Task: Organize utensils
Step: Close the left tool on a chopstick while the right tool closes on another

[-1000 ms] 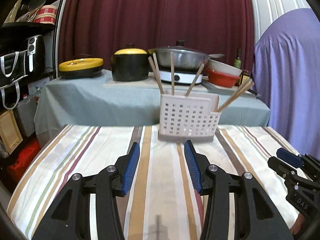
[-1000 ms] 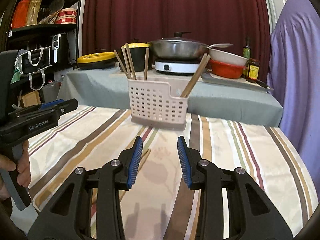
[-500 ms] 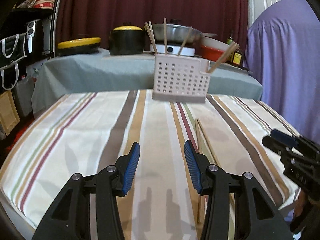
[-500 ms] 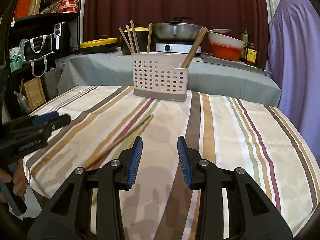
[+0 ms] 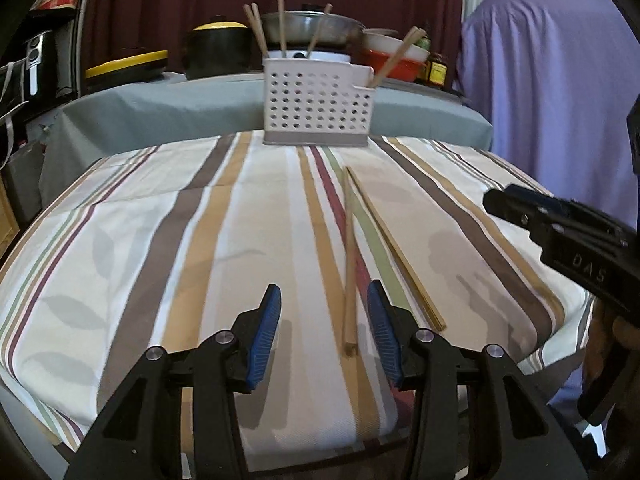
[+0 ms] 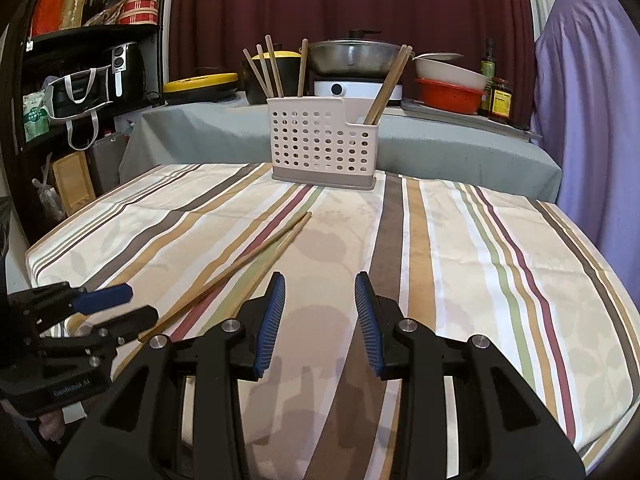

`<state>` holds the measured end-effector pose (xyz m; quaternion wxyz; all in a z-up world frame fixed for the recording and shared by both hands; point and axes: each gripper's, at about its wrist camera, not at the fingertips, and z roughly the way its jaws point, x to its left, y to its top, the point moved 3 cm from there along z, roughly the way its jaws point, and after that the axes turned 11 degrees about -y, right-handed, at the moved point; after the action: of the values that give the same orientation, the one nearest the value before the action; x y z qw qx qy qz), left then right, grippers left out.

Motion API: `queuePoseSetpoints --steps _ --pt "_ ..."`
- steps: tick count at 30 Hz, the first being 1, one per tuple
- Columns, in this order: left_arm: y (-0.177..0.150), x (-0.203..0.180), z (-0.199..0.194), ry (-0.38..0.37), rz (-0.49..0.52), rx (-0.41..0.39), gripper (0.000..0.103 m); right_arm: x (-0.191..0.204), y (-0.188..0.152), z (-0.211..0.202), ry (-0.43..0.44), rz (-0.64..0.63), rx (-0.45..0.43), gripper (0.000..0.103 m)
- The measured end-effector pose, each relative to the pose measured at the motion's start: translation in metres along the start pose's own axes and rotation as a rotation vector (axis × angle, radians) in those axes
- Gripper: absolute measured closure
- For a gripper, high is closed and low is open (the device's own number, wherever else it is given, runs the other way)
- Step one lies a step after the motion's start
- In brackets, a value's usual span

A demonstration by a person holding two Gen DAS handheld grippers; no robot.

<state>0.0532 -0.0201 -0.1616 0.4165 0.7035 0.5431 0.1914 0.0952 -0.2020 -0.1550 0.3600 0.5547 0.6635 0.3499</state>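
Two wooden chopsticks [image 5: 349,264] lie on the striped tablecloth [image 5: 224,240], their far ends together and their near ends spread. My left gripper [image 5: 324,296] hovers low over the near end of the left chopstick. That end lies between the blue pads, close to the right one, and untouched. The jaws are closing. A white perforated utensil holder [image 5: 316,108] with several chopsticks upright in it stands at the far edge. My right gripper [image 6: 320,284] is open over bare cloth, right of the chopsticks [image 6: 240,264], with nothing between its fingers.
A grey-covered counter [image 6: 440,148] behind the table carries pots, a wok [image 6: 352,56] on a cooker, bowls and bottles. A purple cover [image 6: 592,120] hangs at the right. A dark shelf [image 6: 80,60] stands at the left. The table's near edge is just below both grippers.
My left gripper has drawn back from the holder and sunk toward the table, so a chopstick's near end now lies between its fingers. The right gripper also drew back and dipped slightly.
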Motion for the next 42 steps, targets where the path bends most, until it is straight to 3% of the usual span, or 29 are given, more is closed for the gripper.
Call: queuePoseSetpoints --steps 10,23,32,38,42 --pt "-0.007 -0.005 0.010 -0.039 0.016 0.053 0.096 0.004 -0.004 0.001 0.010 -0.002 0.009 0.067" --pt "0.000 0.015 -0.013 0.016 0.013 -0.013 0.096 0.045 -0.019 -0.005 0.077 -0.070 0.030 0.067" --pt "-0.009 0.056 -0.025 0.085 -0.067 -0.023 0.096 0.075 -0.031 -0.004 0.120 -0.138 0.072 0.067" --pt "-0.010 0.060 -0.028 0.085 -0.082 -0.035 0.096 0.082 -0.043 0.001 0.111 -0.177 0.118 0.067" --pt "-0.010 0.059 -0.027 0.079 -0.082 -0.037 0.096 0.074 -0.045 0.000 0.092 -0.163 0.129 0.075"
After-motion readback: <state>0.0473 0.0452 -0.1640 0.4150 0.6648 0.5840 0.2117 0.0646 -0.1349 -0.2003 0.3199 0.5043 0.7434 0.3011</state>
